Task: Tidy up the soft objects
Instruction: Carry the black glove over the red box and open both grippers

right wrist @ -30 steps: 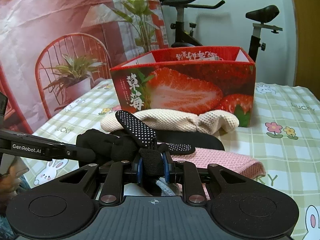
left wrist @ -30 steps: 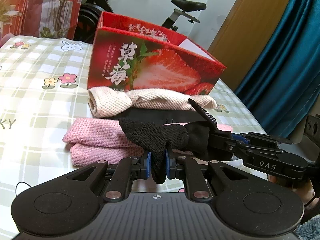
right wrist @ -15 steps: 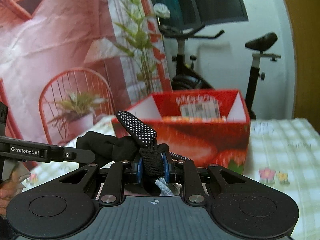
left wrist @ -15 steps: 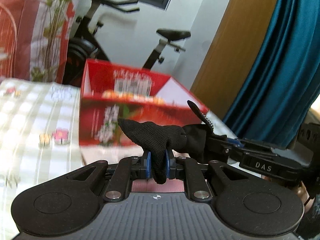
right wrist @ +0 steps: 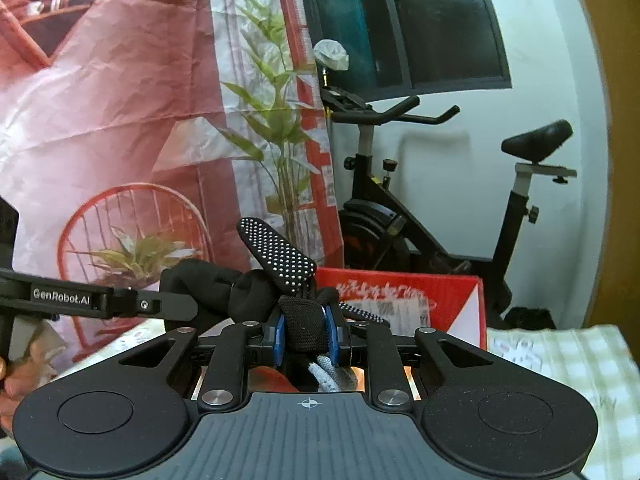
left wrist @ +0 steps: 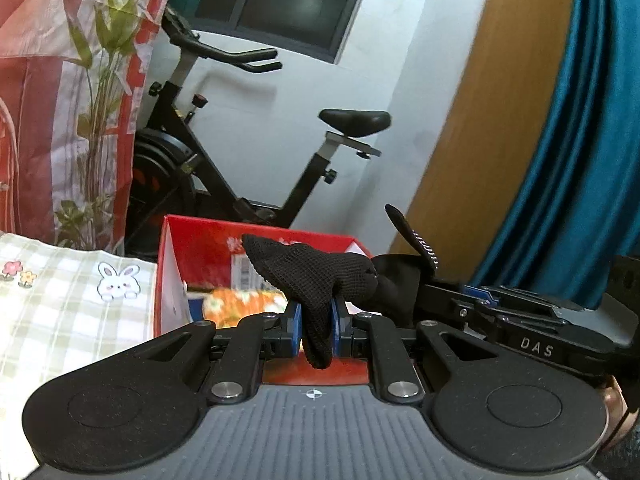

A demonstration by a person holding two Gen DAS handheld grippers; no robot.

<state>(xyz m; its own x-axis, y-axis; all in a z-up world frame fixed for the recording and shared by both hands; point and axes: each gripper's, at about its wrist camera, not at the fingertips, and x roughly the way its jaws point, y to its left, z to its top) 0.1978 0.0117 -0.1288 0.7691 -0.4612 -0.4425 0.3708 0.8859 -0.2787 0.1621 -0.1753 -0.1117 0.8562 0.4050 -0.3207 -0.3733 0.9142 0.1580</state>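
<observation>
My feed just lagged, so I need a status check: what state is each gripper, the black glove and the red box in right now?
left gripper: shut on the black glove.
right gripper: shut on the same glove, at its other end.
black glove: held in the air between both grippers, near the box.
red box: open at the top, colourful contents showing inside.

We hold both tongs raised and level, facing each other. Our left tongs (left wrist: 317, 322) are closed, their blue pads (left wrist: 295, 326) pressing on black knit fabric. Our right tongs (right wrist: 306, 334) are closed the same way, blue pads (right wrist: 280, 334) pinching the other end.
</observation>
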